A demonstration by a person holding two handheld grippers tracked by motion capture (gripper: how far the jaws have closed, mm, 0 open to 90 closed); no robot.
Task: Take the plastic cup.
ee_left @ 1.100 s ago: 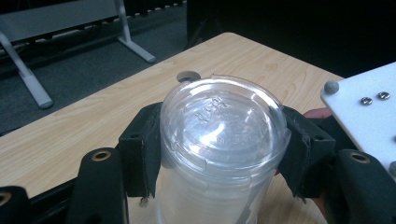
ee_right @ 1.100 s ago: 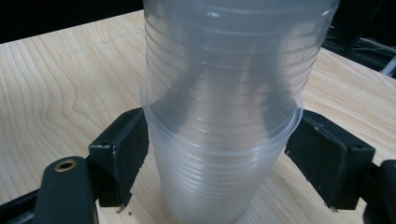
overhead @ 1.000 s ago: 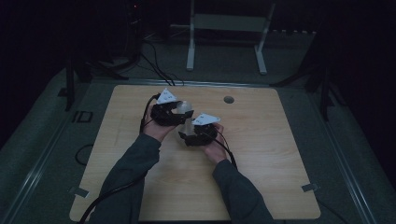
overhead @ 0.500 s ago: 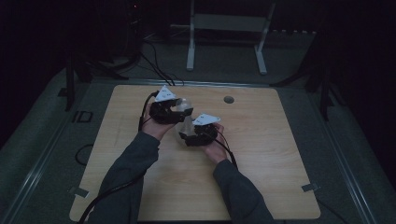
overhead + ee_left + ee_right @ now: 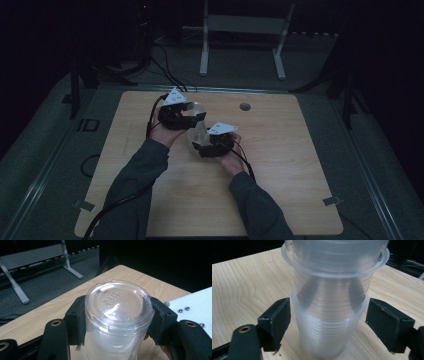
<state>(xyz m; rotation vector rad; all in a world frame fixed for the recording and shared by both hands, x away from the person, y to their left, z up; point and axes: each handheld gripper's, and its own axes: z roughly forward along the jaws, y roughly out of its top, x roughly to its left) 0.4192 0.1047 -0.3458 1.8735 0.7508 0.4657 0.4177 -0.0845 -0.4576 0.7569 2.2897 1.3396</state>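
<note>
I see the table [image 5: 280, 200] first: a pale wooden slab with rounded corners, fine straight grain and a small round hole [image 5: 245, 106] near its far edge. Around it lies dull grey flooring, and beyond it stands a light metal frame [image 5: 243, 37] on two splayed feet.

Near the table's middle, between my two tools, is the stack of clear plastic cups [image 5: 198, 126]. The cups are thin, ribbed with fine rings, tapered, and nested one in another. From my left gripper view the stack's flat round base [image 5: 118, 303] faces the camera, embossed with faint lettering I cannot read. From my right gripper view a rolled rim [image 5: 335, 271] flares out above the narrower nested bodies.

My left gripper [image 5: 117, 317] has been closing, and its black padded jaws now press on both sides of the stack, just below the base end.

My right gripper [image 5: 328, 325] has just been opening. Its blocky black jaws stand on either side of the stack with a visible gap on each side, so its pads are clear of the plastic.
</note>
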